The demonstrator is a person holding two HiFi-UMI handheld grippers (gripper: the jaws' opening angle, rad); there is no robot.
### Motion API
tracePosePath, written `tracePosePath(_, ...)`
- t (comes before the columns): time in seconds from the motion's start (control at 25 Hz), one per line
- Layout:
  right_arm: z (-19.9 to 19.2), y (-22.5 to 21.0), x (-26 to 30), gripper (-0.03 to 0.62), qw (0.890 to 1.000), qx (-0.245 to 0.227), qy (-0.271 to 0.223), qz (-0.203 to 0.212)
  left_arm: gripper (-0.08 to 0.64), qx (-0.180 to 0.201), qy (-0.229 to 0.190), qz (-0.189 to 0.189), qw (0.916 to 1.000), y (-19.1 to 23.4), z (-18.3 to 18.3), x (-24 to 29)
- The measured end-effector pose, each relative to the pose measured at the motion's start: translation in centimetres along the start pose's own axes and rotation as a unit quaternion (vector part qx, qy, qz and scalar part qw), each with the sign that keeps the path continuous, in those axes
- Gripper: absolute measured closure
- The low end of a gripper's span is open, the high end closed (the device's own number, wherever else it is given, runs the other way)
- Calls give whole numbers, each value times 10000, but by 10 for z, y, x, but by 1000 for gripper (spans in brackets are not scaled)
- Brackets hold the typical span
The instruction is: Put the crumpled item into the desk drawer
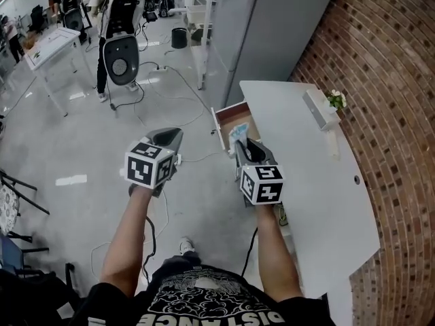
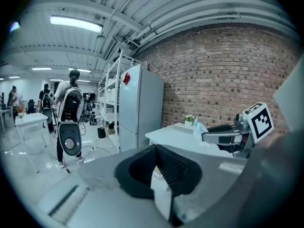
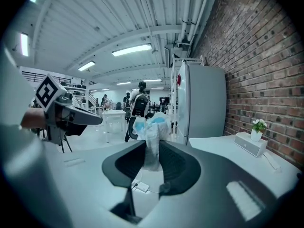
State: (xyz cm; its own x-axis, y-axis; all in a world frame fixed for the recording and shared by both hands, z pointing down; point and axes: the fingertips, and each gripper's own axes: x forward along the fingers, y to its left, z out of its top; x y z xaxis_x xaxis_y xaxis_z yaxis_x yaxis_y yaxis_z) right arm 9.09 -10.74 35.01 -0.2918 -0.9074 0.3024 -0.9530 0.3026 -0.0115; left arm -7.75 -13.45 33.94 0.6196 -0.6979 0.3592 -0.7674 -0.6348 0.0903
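Fingers [image 3: 176, 164] of the right gripper [image 3: 152, 152] are clenched on the crumpled item [image 3: 151, 129], a white-and-blue wad held over the open drawer [image 1: 225, 114] at the tabletop's [image 1: 306, 161] edge. The left gripper [image 2: 156, 170] hangs beside it over the floor [image 1: 81, 148], its fingers pressed together on nothing.

Two grippers, the left gripper [image 1: 168, 137] and the right gripper [image 1: 245, 145]; one crumpled item [image 3: 150, 131], one drawer [image 1: 230, 116], one desk [image 1: 309, 182], one white box [image 1: 318, 109], one plant [image 1: 336, 99] far right.
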Motion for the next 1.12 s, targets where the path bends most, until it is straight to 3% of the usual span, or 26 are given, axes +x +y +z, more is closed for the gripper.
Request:
tracePosePath(0.64,8,0,60,500,9993,13,196,-315,560,-20,100,-317,9994,57,4,42)
tracePosePath(1.12,7,-12,75,500,9990,29,156,-406,560,21,132,-396,9991,64,-1,62)
